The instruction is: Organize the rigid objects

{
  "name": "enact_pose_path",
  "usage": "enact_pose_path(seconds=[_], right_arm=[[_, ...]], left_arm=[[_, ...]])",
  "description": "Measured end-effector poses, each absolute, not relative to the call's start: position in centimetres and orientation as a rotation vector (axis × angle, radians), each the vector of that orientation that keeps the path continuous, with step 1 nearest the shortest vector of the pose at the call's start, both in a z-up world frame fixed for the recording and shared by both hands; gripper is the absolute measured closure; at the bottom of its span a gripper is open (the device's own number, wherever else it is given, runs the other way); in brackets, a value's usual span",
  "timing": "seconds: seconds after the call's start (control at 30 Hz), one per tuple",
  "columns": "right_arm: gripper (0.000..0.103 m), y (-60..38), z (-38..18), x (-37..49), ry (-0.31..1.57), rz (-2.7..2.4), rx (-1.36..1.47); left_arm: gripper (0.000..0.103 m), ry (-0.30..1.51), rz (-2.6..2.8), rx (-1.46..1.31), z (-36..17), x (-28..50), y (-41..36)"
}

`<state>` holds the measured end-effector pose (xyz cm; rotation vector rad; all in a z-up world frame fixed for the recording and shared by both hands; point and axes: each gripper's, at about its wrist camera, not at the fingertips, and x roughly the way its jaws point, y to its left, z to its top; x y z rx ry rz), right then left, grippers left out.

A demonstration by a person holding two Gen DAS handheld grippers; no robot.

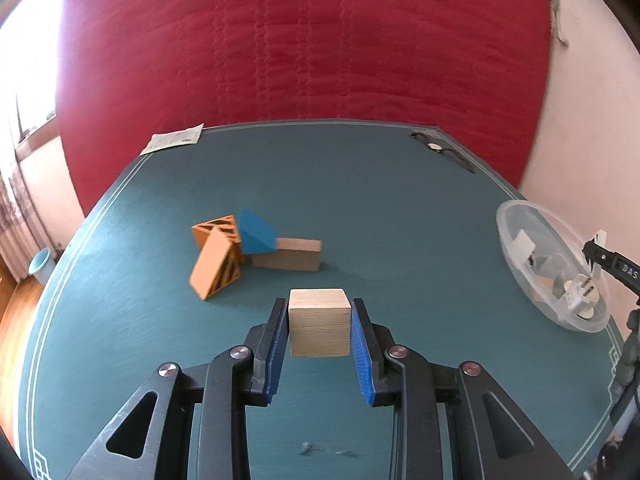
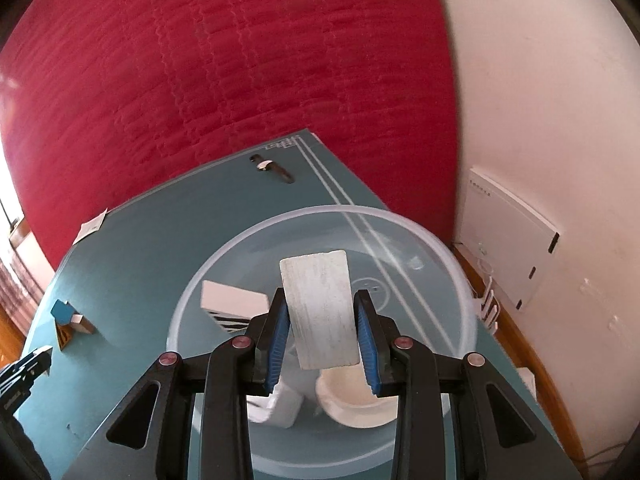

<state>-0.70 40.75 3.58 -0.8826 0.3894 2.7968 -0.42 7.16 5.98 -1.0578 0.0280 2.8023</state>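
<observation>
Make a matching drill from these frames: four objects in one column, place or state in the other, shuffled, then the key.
Column 1
1. wooden cube
2. white block
3. blue block
4. plug

Column 2
A. lying inside the bowl
B. held in the right gripper above the bowl
C. leaning on the pile, mid-table
D. held in the left gripper, off the table

Pairs: 1-D, 2-B, 3-C, 4-A
</observation>
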Motion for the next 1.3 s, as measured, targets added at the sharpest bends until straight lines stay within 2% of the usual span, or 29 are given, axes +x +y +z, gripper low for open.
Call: enact_pose_path(seconds=[0.2,0.53,1.0,1.3], right_arm=[[0.068,42.5,3.4,-0.1,0.485,2.755,-0.859],[0.068,43.2,3.6,1.7,0.534,2.718,-0.756],[0.067,43.8,3.8,3.0,0.519,2.712,-0.651],[0.067,43.9,3.9,3.4,0.544,2.729,-0.643]], left_arm=[[0.071,0.055,2.770,-1.043,6.4,-0.2,9.4],[0.071,0.142,2.691,-0.993,7.8,0.1,14.4],[0.071,0.239,2.547,-0.926,9.1,-0.4,22.8],[0.071,0.239,2.473,-0.927,9.1,-0.9,25.2]])
